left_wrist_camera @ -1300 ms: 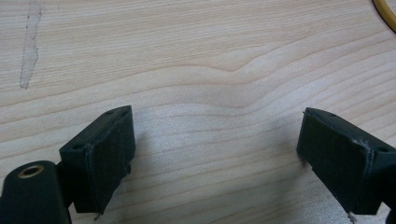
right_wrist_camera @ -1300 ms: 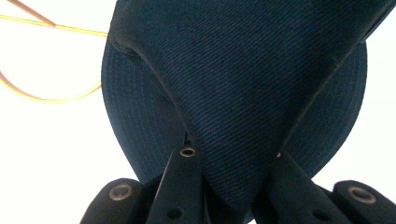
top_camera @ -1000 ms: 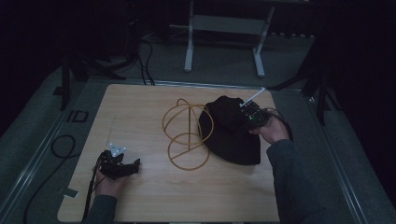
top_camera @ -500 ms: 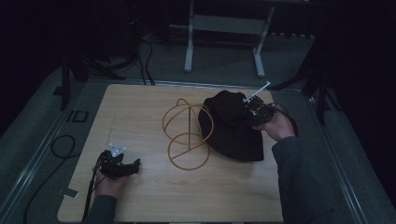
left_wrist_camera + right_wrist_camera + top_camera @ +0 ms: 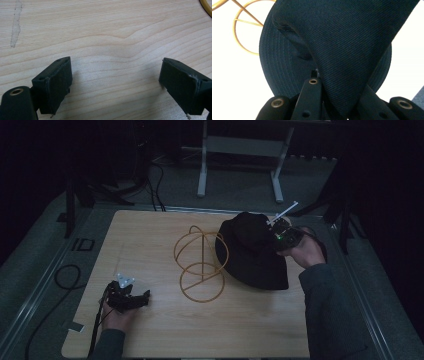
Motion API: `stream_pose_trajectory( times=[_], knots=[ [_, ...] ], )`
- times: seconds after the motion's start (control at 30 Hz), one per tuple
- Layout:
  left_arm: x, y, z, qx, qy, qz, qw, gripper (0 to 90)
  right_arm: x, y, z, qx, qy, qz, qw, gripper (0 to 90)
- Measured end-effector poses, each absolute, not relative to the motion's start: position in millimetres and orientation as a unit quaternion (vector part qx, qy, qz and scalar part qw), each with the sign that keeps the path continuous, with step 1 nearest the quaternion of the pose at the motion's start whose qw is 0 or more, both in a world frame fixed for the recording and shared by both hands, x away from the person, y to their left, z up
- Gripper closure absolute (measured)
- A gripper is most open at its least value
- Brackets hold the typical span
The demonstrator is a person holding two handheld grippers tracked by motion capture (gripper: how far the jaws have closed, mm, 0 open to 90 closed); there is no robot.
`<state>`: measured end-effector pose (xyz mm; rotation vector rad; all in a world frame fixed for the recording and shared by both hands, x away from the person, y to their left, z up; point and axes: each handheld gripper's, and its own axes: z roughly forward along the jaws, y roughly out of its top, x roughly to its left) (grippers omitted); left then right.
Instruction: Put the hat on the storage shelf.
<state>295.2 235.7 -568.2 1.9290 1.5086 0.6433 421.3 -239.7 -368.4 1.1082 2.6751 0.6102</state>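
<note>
Right gripper (image 5: 272, 227): clamped on crown fabric of dark hat (image 5: 252, 252), pulling it up from brim, at right part of bench (image 5: 150, 235). Hat brim touching gold wire stand (image 5: 200, 265). Left gripper (image 5: 117, 87): jaws wide apart, nothing between, low over bare wood.

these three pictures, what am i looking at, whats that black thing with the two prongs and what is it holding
A person sits at a wooden table holding a hand-worked claw in each hand. The wide picture looks down from above the table. The other two come from cameras riding on the claws, looking along their black jaws. The left claw rests on bare wood, jaws open, holding nothing. The right claw is shut on a dark hat, pinching its crown so the cloth is pulled up while the brim still lies on the table. Beside the hat stands a gold wire stand.
</note>
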Motion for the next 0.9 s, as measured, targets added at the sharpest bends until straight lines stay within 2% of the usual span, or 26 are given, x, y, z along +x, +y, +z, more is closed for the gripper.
stream_pose_trajectory(
  times=[0.9],
  knots=[
    [294.9,235.5,-567.8,0.728,0.568,0.24,0.299,11.9,416.0,-253.4,-323.8,0.362,0.894,0.242,0.102,86.9]
  ],
)
